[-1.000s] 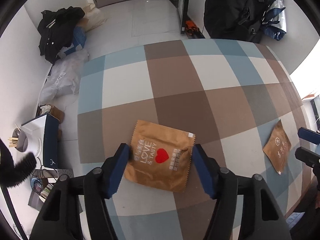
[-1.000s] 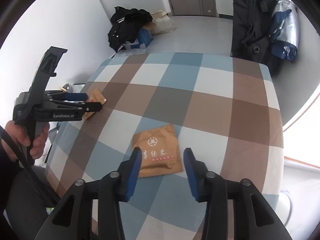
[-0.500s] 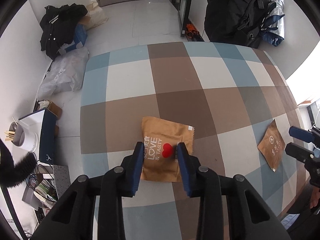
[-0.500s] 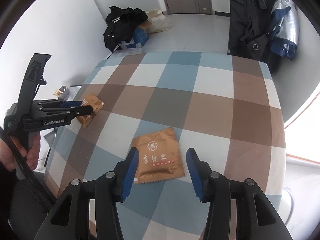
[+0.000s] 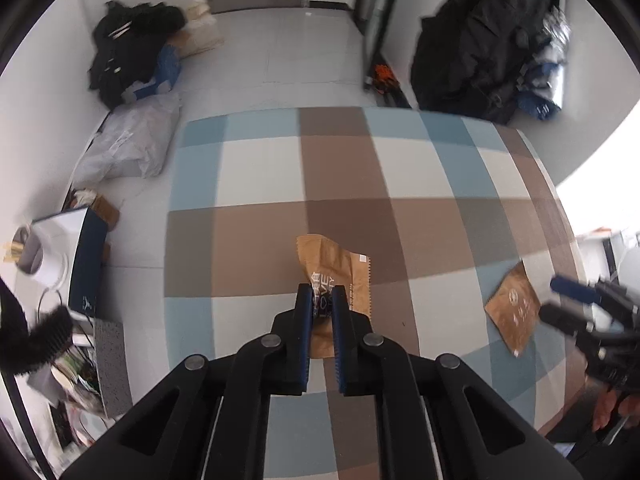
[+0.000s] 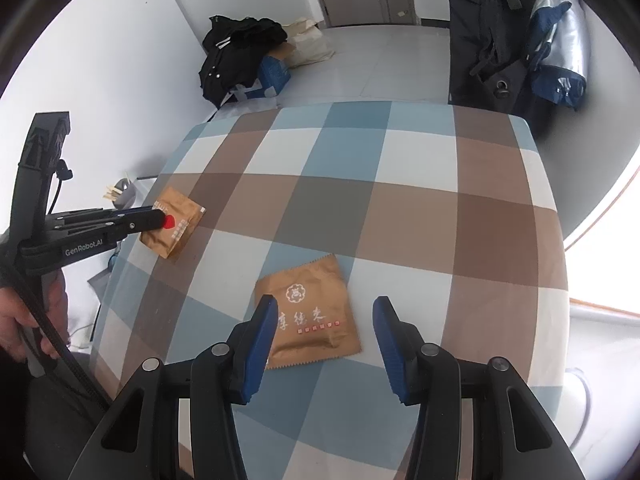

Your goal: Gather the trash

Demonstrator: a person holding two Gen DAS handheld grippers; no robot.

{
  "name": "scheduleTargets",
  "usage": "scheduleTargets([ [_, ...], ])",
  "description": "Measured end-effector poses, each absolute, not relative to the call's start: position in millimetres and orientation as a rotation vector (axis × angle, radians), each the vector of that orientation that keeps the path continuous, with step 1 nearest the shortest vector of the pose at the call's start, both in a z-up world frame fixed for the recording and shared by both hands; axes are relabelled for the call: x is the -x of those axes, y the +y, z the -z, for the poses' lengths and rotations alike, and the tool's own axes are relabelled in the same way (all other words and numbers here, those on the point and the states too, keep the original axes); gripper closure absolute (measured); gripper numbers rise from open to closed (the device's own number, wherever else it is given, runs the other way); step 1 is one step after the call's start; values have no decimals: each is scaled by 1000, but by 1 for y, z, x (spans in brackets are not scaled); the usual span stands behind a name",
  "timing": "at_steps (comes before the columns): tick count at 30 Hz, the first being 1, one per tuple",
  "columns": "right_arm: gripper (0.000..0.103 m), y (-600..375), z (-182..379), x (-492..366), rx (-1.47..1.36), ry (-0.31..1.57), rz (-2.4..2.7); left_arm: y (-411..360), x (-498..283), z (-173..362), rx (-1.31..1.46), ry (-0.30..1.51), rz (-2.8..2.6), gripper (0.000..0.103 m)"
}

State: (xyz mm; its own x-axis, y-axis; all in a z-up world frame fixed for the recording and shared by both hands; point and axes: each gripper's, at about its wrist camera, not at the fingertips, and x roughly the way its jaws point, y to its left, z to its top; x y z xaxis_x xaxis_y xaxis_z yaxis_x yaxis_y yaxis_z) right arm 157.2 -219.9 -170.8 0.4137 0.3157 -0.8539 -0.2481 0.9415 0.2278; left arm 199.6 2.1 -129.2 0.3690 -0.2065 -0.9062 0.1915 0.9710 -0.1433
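The heart-printed wrapper (image 5: 334,268) on the checked table (image 5: 260,184) is pinched by the left gripper (image 5: 322,300), whose fingers have just closed; lift straight, while the right gripper (image 6: 325,316) straddles the second wrapper (image 6: 310,312), half-open.

My left gripper (image 5: 321,300) closed from wide open onto the heart-printed wrapper (image 5: 334,276), bunching it, lower centre of frame.

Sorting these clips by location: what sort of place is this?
Probably a lived-in room at home or a small office: a table with a checked cloth, dark coats hanging by the wall, and clothes and bags heaped on the tiled floor.
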Motion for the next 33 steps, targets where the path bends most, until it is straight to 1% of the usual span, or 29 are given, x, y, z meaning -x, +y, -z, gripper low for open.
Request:
scheduleTargets([
  [2, 48, -216, 175, -156, -45, 1094, -356, 2, -200, 129, 42, 1170, 263, 97],
  [6, 45, -205, 185, -155, 12, 1116, -357, -6, -197, 128, 11, 1162, 275, 98],
  [8, 38, -198, 185, -153, 44, 1099, -361, -7, -196, 128, 10, 1166, 276, 98],
  [10, 34, -190, 187, -152, 82, 1094, -356, -7, -196, 127, 14, 1166, 274, 98],
  [13, 34, -173, 191, -147, 216, 1080, -326, -4, -196, 124, 20, 1158, 274, 99],
  [14, 39, -169, 192, -145, 252, 1071, -320, -4, -194, 123, 19, 1153, 270, 99],
  [18, 42, -169, 191, -148, 245, 1077, -333, -1, -194, 122, 29, 1152, 259, 99],
  [19, 45, -170, 191, -148, 242, 1077, -328, -1, -195, 122, 32, 1154, 258, 99],
  [20, 51, -171, 191, -148, 242, 1073, -323, -1, -195, 122, 34, 1155, 258, 99],
  [22, 55, -171, 190, -149, 236, 1074, -332, -1, -194, 121, 41, 1153, 262, 99],
  [25, 58, -169, 190, -147, 248, 1064, -328, -2, -193, 120, 46, 1150, 262, 99],
  [26, 75, -169, 189, -146, 242, 1060, -337, -2, -193, 120, 49, 1151, 265, 99],
  [27, 79, -168, 187, -145, 238, 1051, -346, -2, -193, 119, 53, 1150, 268, 99],
  [28, 93, -166, 187, -144, 249, 1050, -342, -2, -192, 119, 53, 1149, 269, 99],
  [29, 103, -166, 188, -145, 253, 1058, -338, -2, -192, 119, 50, 1149, 271, 99],
  [33, 103, -167, 187, -146, 193, 1074, -362, -2, -190, 119, 51, 1150, 271, 99],
])
